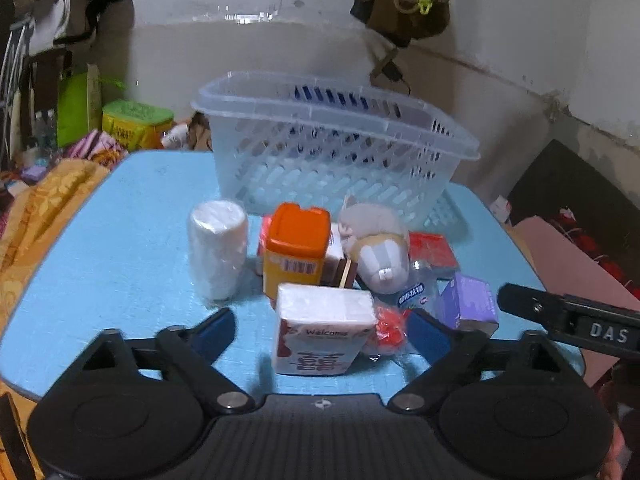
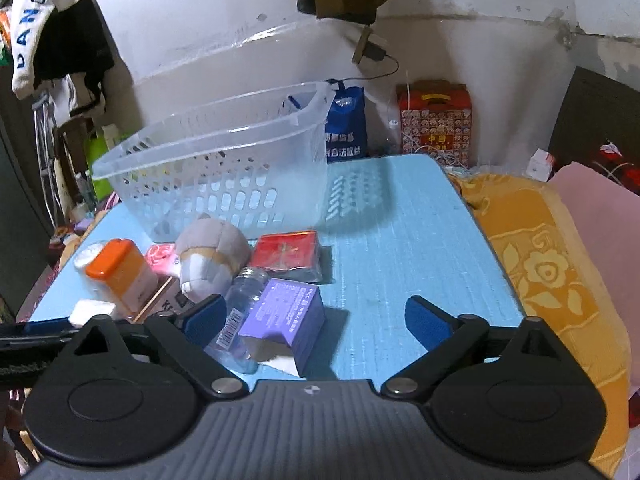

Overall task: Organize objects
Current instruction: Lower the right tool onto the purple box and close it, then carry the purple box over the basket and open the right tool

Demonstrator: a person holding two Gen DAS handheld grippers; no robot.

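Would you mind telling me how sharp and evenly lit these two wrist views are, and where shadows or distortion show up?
Left wrist view: dim and soft, fisheye bending the blue table edges; the "Welcome" tissue pack reads fairly clearly, the clear basket looks hazy. Right wrist view: brighter, the basket casts a slotted shadow on the table, the purple box shadows rightward, corners vignette black.

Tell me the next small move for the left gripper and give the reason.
Probably ease the left gripper forward and shut on the white "Welcome" tissue pack. Its jaws stand open on either side of that pack, the nearest item. The clear plastic slotted basket behind the pile looks empty. The right gripper is also open, by the purple cardboard box.
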